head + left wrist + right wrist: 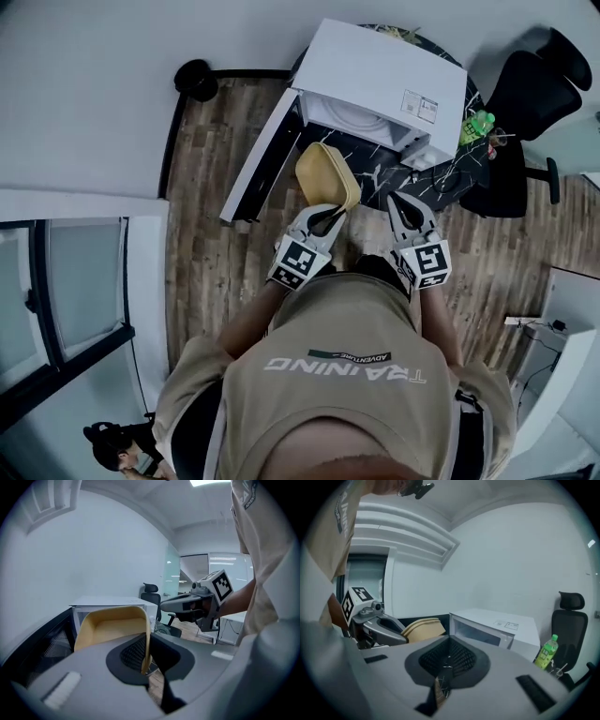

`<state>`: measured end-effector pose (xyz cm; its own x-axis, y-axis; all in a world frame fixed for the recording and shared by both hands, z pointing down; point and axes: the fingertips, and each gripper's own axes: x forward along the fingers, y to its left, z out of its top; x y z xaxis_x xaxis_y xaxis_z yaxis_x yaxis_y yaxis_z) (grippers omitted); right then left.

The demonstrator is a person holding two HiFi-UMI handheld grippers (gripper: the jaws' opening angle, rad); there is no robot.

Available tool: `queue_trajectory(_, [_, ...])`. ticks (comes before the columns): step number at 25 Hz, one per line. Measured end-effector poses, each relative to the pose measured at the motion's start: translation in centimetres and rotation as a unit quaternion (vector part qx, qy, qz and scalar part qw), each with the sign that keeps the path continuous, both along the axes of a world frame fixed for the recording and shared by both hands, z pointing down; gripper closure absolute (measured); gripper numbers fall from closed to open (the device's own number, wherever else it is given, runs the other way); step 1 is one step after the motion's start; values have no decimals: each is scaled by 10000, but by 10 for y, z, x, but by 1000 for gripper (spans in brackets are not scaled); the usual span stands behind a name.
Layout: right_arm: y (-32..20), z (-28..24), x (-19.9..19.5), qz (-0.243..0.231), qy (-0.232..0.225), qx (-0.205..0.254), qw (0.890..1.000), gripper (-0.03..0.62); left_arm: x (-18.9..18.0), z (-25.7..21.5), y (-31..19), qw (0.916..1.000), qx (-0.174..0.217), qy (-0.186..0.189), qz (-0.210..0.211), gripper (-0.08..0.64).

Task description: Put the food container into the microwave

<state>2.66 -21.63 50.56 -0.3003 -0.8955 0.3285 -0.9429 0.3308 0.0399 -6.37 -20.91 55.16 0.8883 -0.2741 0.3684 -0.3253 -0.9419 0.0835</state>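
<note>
- The left gripper [146, 658] is clamped on the near side wall of the tan food container [112, 625]. The wall runs down between the two dark pads.
- The container is open-topped and tilted. It is held up in the air, just in front of the microwave [384, 80] and not inside it.
- From the head view, the container sits over the near edge of the dark marbled table [450, 178]. Whether its lower edge touches the table is hard to tell from that angle.
- The microwave is white and stands on the far part of the table. Its door [258, 159] is swung wide open to the left, and the cavity faces the person.
- The right gripper [447, 663] has its jaws together with nothing between them. It is held in the air just to the right of the container, apart from it, and points towards the microwave.
- A green bottle [547, 652] stands on the table to the right of the microwave.
- A black office chair [534, 84] stands to the far right, beyond the table.
- The floor [206, 187] is wood plank.
- The person wears a beige shirt [347, 375], which fills the near part of the head view.
</note>
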Motion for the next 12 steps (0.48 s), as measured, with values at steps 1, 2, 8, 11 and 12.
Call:
queue_trajectory(1, [-2, 1, -2, 50, -18, 1, 10000, 583, 1, 2, -5, 10000, -28, 15, 70, 532])
queue_trajectory(2, [-4, 2, -3, 87, -51, -17, 9999, 583, 3, 4, -10, 9999, -47, 17, 132, 532])
queue_trajectory(8, [-21, 4, -6, 156, -51, -19, 9999, 583, 12, 15, -27, 9991, -166, -46, 386, 532])
queue_trajectory(11, [-30, 5, 4, 181, -80, -10, 9998, 583, 23, 19, -35, 9986, -246, -95, 451, 532])
queue_trajectory(12, [-32, 6, 8, 191, -113, -9, 9998, 583, 28, 19, -38, 9985, -281, -103, 452, 532])
